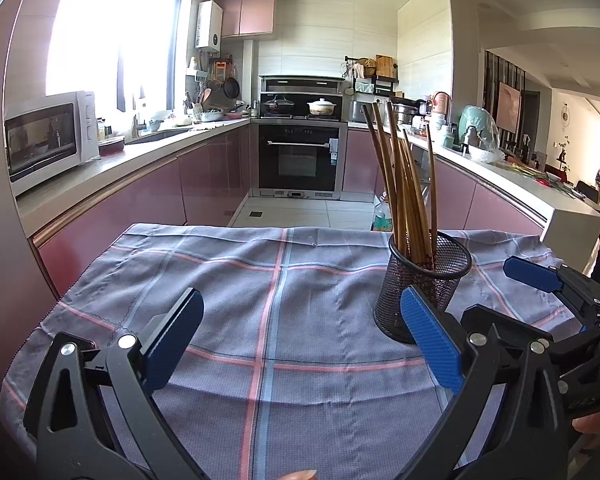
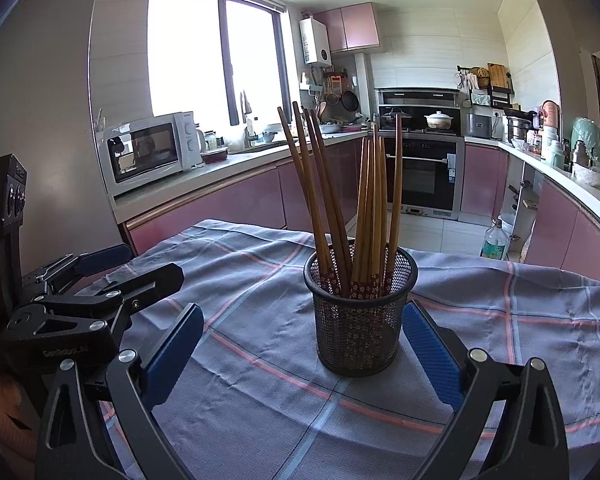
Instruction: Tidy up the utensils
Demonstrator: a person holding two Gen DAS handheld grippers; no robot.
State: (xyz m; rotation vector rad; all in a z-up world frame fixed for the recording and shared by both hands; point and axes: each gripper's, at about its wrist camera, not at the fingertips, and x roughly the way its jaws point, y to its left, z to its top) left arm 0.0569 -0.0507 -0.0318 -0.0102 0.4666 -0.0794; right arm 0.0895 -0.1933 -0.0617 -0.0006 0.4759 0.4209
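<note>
A black mesh cup [image 2: 359,316] stands upright on the checked cloth, with several brown chopsticks [image 2: 370,208] in it, fanned out with their patterned ends down. My right gripper [image 2: 304,344] is open just in front of the cup, and nothing sits between its blue pads [image 2: 432,356]. My left gripper [image 1: 302,334] is open and empty over the cloth. In its view the mesh cup [image 1: 422,290] with the chopsticks [image 1: 404,184] stands to the right, behind the right blue pad. The right gripper [image 1: 540,276] shows at the far right edge, and the left gripper [image 2: 100,276] at the left.
The grey-blue checked cloth [image 1: 268,280] covers a small table whose far edge drops to the tiled kitchen floor. Pink cabinets and counters run along both sides, with a microwave [image 1: 50,136] on the left and an oven [image 1: 300,156] at the back. A plastic bottle [image 2: 496,240] stands on the floor.
</note>
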